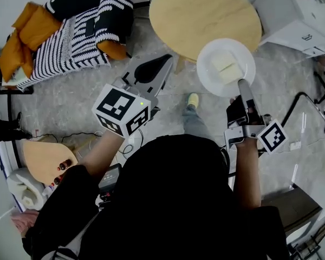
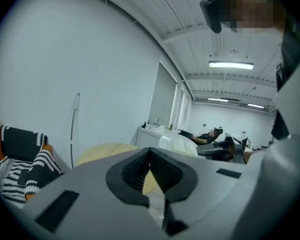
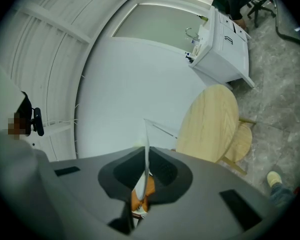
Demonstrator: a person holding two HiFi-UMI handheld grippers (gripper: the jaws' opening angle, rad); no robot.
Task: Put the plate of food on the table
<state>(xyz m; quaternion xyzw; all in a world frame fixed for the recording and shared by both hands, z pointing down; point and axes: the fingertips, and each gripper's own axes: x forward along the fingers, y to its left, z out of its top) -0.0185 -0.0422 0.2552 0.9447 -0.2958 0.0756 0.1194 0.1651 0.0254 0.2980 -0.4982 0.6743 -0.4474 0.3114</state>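
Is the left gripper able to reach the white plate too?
Probably yes. The left gripper hangs empty beside the plate, nothing standing between them. The right gripper grips the plate's near rim, leaving the other side free.

From the head, steeply down onto the round tabletop [image 1: 206,15]. Along the left claw [image 1: 165,61], nearly level, toward a white wall [image 2: 90,84]. Along the right claw [image 1: 242,85], rolled sideways, hard against the plate [image 3: 146,144] rim. Tabletop shared by all three.

The left tongs [image 2: 151,183] sit closed and empty, facing the round table [image 2: 104,153].
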